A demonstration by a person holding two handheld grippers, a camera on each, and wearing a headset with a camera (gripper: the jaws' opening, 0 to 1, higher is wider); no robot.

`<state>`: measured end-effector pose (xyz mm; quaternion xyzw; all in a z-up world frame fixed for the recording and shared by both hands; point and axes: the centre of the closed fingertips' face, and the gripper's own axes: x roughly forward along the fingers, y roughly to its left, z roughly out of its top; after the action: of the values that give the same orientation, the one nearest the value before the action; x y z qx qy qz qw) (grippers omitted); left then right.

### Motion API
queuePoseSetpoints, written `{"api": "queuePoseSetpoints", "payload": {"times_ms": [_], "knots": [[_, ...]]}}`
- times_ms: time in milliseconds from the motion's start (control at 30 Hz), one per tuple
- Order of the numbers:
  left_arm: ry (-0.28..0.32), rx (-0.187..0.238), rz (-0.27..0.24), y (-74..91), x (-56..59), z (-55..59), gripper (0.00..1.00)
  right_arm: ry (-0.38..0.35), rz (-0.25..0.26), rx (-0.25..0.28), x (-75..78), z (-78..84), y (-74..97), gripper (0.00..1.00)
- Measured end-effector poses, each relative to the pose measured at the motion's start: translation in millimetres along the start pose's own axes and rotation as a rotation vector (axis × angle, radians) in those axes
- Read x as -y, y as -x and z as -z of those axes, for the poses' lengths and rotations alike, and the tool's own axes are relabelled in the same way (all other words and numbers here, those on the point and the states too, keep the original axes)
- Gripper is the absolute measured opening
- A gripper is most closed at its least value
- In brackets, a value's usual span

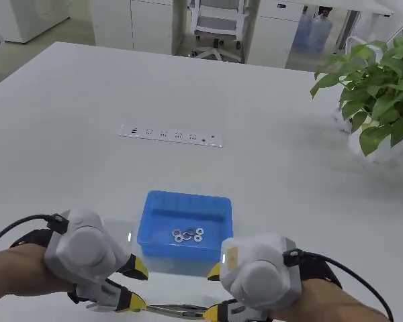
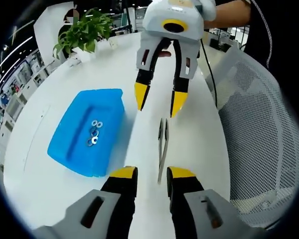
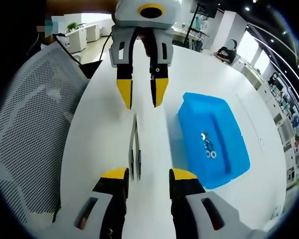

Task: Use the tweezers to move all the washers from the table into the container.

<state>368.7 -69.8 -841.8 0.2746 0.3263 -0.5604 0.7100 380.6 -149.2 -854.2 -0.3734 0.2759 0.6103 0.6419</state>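
Observation:
A blue container [image 1: 185, 209] sits on the white table just beyond both grippers, with several washers [image 1: 188, 235] lying inside it. The metal tweezers [image 1: 178, 310] lie flat on the table at the near edge, between the two grippers. My left gripper [image 1: 138, 286] and right gripper [image 1: 213, 292] face each other, both open. In the left gripper view the tweezers [image 2: 162, 144] run from my own jaws [image 2: 152, 174] toward the right gripper [image 2: 162, 102]; the container [image 2: 74, 144] lies to the left. In the right gripper view the tweezers [image 3: 135, 149] reach between my jaws [image 3: 148, 175], untouched.
A white power strip [image 1: 170, 135] lies mid-table beyond the container. A potted plant [image 1: 383, 87] stands at the right edge. An office chair [image 1: 218, 20] stands behind the table. A mesh chair back [image 2: 254, 124] is beside the near table edge.

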Motion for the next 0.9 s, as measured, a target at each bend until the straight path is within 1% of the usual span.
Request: {"api": "queuePoseSetpoints", "payload": {"times_ms": [100, 167, 233, 367, 433, 467, 500, 567, 633, 667, 733, 800, 900], "knots": [[0.022, 0.032, -0.024, 8.3, -2.8, -4.0, 0.31, -0.035, 0.024, 0.029, 5.8, -2.1, 9.7, 0.41], [0.044, 0.063, -0.039, 14.9, -4.1, -8.0, 0.33, -0.064, 0.054, 0.058, 13.0, -3.9, 17.8, 0.44], [0.061, 0.087, -0.055, 21.4, -6.3, -10.5, 0.35, -0.094, 0.074, 0.09, 19.0, -5.5, 25.2, 0.48], [0.087, 0.123, -0.08, 32.1, -12.0, -13.3, 0.41, -0.13, 0.092, 0.124, 25.5, -4.3, 34.6, 0.58], [0.092, 0.137, -0.088, 36.3, -14.4, -14.6, 0.45, -0.148, 0.103, 0.139, 28.6, -2.7, 39.1, 0.62], [0.093, 0.142, -0.093, 38.4, -15.8, -15.3, 0.48, -0.164, 0.11, 0.158, 30.7, -3.1, 42.1, 0.63], [0.097, 0.15, -0.094, 41.4, -16.6, -17.1, 0.51, -0.171, 0.11, 0.162, 31.1, -2.9, 43.1, 0.66], [0.1, 0.155, -0.096, 45.6, -17.9, -17.5, 0.54, -0.194, 0.11, 0.187, 32.9, -2.4, 47.8, 0.71], [0.099, 0.154, -0.1, 48.9, -19.2, -17.3, 0.57, -0.211, 0.118, 0.19, 35.6, 0.8, 52.2, 0.74], [0.102, 0.155, -0.103, 51.6, -19.7, -18.4, 0.58, -0.217, 0.13, 0.197, 38.0, 1.9, 55.3, 0.76], [0.109, 0.173, -0.102, 55.9, -19.4, -22.0, 0.63, -0.241, 0.131, 0.219, 39.6, 2.2, 60.1, 0.79], [0.113, 0.188, -0.105, 59.1, -20.4, -21.2, 0.66, -0.247, 0.132, 0.226, 40.0, 3.8, 63.1, 0.83], [0.123, 0.196, -0.11, 62.7, -21.1, -22.6, 0.69, -0.268, 0.139, 0.243, 41.7, 6.6, 68.9, 0.87]]}}
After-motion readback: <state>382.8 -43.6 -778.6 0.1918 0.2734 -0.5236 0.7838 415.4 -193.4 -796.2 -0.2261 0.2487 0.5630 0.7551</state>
